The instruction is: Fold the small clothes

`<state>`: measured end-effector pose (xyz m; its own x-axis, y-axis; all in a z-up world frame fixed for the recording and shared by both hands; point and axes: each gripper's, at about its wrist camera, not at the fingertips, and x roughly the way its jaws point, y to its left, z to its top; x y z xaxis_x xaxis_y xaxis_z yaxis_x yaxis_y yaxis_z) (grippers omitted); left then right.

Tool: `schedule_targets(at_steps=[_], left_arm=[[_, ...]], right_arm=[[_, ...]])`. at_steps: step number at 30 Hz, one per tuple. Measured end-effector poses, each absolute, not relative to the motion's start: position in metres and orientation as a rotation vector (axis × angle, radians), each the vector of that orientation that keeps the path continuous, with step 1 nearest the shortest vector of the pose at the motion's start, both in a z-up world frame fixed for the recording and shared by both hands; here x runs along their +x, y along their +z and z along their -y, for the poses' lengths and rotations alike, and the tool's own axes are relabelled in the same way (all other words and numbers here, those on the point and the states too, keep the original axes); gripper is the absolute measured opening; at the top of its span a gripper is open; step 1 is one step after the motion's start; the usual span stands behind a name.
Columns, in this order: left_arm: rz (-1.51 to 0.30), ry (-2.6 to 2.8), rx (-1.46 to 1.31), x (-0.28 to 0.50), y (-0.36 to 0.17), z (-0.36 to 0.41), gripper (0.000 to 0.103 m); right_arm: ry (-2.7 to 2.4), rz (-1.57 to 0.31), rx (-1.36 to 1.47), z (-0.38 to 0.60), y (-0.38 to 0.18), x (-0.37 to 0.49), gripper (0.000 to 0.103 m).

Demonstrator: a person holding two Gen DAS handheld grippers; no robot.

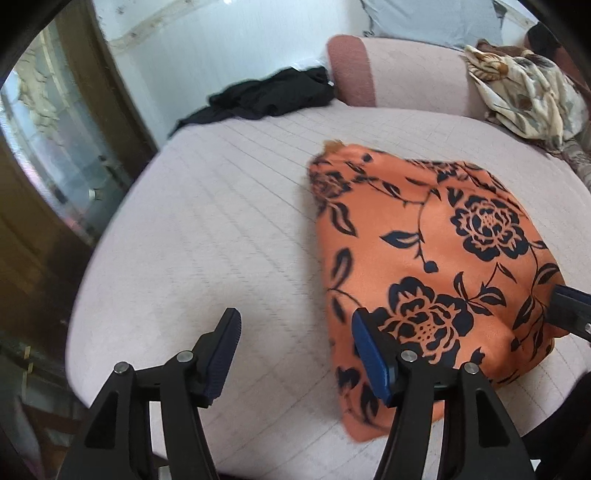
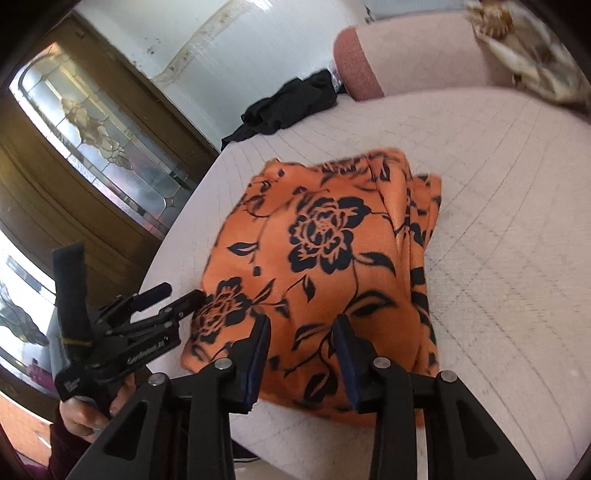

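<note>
Showing only rightward: left claw (image 2: 173,293) beside cloth (image 2: 325,251).

We see a pale quilted bed (image 1: 221,221) filling most of both views. At its far left edge lies a crumpled black garment (image 1: 266,98), hanging partly over the side. Just right of that, a pink bolster (image 1: 406,77) with a darker pink end runs along the far side. On the far right sits a bunched cream blanket (image 1: 528,96) with brown patterning. Left of the bed stands a wooden door (image 2: 110,147) with a leaded glass pane, beside a white wall (image 1: 221,33).
</note>
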<state>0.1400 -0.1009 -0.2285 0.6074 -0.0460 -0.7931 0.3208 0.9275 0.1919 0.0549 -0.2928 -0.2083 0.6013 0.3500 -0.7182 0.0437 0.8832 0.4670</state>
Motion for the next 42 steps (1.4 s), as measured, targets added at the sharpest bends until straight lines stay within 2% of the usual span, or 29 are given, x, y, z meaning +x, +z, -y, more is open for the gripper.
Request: schedule_targets(at_steps=[2,3,4,5,9,11,22,42], left_arm=[[-0.868,-0.189,0.314,0.13,-0.209,0.095,0.065],[-0.857,-0.182,0.302,0.125,-0.2,0.092,0.07],[-0.834,-0.173,0.289,0.119,-0.189,0.089,0.073],[-0.803,-0.163,0.28,0.113,-0.179,0.086,0.077],[-0.64,-0.101,0.255,0.077,-0.131,0.074,0.091],[-0.578,-0.086,0.249,0.062,-0.112,0.07,0.093],[-0.475,-0.139,0.148,0.012,-0.045,0.043,0.093],[-0.428,-0.135,0.145,-0.019,-0.03,0.041,0.094]], right_arm=[[0.151,-0.895,0.417,0.285,-0.192,0.041,0.04],[0.132,-0.88,0.384,0.281,-0.182,0.032,0.045],[0.104,-0.859,0.35,0.277,-0.171,0.023,0.06],[0.077,-0.831,0.32,0.275,-0.162,0.014,0.063],[-0.001,-0.744,0.223,0.263,-0.128,-0.014,0.063],[-0.023,-0.71,0.206,0.26,-0.112,-0.022,0.063],[-0.077,-0.566,0.137,0.237,-0.043,-0.065,0.067],[-0.063,-0.578,0.153,0.217,-0.035,-0.072,0.067]])
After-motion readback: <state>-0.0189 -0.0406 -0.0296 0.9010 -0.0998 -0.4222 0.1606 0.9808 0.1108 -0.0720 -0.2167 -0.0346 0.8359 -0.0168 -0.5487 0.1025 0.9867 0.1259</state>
